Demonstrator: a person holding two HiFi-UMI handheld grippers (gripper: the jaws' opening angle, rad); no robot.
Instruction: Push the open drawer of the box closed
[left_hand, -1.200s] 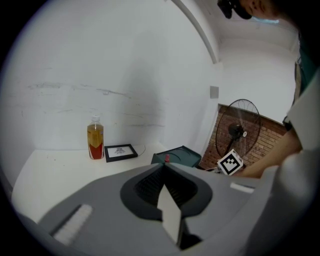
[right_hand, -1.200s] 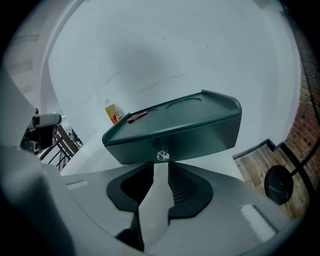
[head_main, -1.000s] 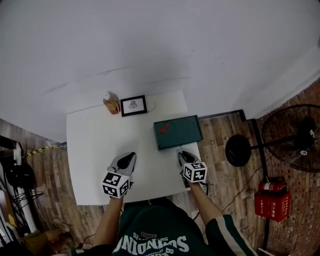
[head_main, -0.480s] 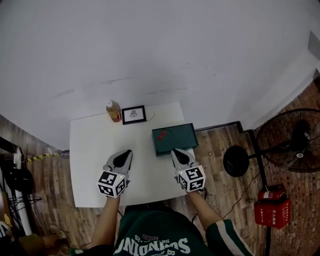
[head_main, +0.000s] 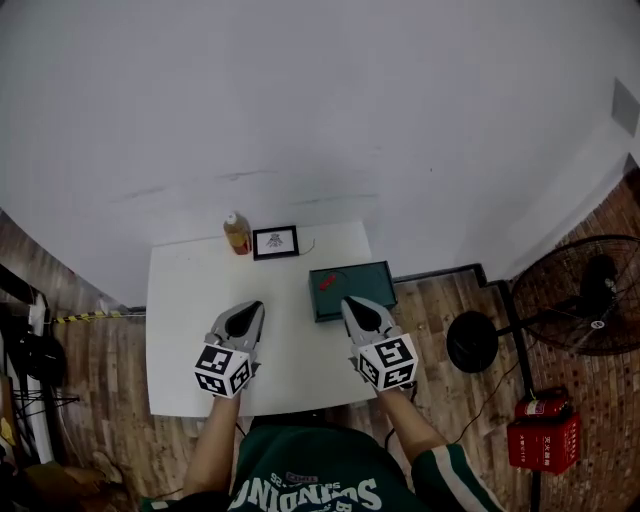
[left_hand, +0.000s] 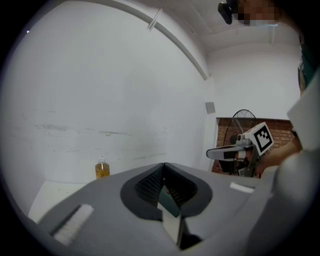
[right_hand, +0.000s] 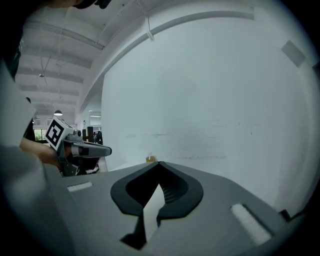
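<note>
The box (head_main: 365, 280) is lying on the white table (head_main: 180, 330) toward its right edge, with its long axis running from 9 to 3 o'clock. A small red piece (head_main: 325, 281) is showing on its left part. How far the drawer is standing out cannot be made out from the head view.

The right gripper (head_main: 352, 303) is being held with its jaws clenched together on nothing. Its tip is being pointed at 12 o'clock, right at the near long side of the box, though contact cannot be confirmed. The left gripper (head_main: 252, 308) is likewise being held closed and empty (its own view shows the pads meeting at the tip). From it the box lies at about 2 o'clock, clearly farther off.

The right gripper is judged the nearer one, so a straight push toward 12 o'clock, across the box's short axis, is likely being called for.
</note>
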